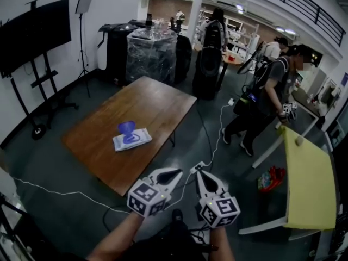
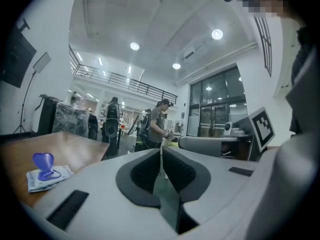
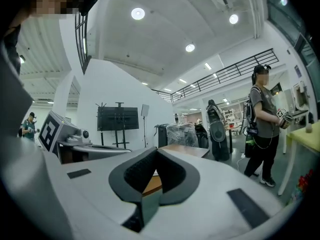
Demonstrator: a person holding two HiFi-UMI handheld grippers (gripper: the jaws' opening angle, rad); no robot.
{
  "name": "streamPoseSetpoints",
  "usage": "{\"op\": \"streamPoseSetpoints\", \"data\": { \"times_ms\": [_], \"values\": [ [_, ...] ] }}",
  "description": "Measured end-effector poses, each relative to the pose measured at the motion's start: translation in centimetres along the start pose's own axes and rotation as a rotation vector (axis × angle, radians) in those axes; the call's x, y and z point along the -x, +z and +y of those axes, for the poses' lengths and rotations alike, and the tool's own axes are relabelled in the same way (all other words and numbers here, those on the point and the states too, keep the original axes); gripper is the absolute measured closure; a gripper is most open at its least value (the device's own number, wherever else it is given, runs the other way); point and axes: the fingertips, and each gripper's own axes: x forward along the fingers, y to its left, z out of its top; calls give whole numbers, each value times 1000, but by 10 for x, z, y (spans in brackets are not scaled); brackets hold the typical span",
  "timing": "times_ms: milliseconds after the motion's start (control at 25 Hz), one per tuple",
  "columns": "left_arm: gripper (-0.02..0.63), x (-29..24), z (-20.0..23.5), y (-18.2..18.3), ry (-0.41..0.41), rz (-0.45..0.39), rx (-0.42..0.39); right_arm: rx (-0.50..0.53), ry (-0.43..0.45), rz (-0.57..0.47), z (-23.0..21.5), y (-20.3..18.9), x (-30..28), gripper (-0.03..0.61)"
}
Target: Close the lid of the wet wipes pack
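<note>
The wet wipes pack (image 1: 132,140) lies flat on the brown wooden table (image 1: 147,107), toward its near-left part. Its blue lid (image 1: 126,128) stands upright and open. Both grippers hover off the table's near corner, held level and side by side, well short of the pack. My left gripper (image 1: 178,172) has its jaws together with nothing between them. My right gripper (image 1: 199,170) is likewise shut and empty. In the left gripper view the pack (image 2: 47,177) and its raised lid (image 2: 43,161) sit low at the left, away from the closed left gripper (image 2: 161,150). The right gripper (image 3: 156,151) faces the table's edge (image 3: 186,150).
A person with a backpack (image 1: 270,94) stands right of the table beside a yellow-green table (image 1: 310,184). A screen on a wheeled stand (image 1: 33,31) is at the left wall. A plastic-wrapped stack (image 1: 151,53) stands behind the table. Cables and a power strip (image 1: 197,167) lie on the floor.
</note>
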Motion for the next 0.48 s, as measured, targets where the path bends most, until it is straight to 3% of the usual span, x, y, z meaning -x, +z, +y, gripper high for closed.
{"op": "streamPoseSetpoints", "data": {
  "times_ms": [480],
  "values": [
    [601,3,92,1,223,-7,18,4,220,11,9,2,-102,568]
  ]
}}
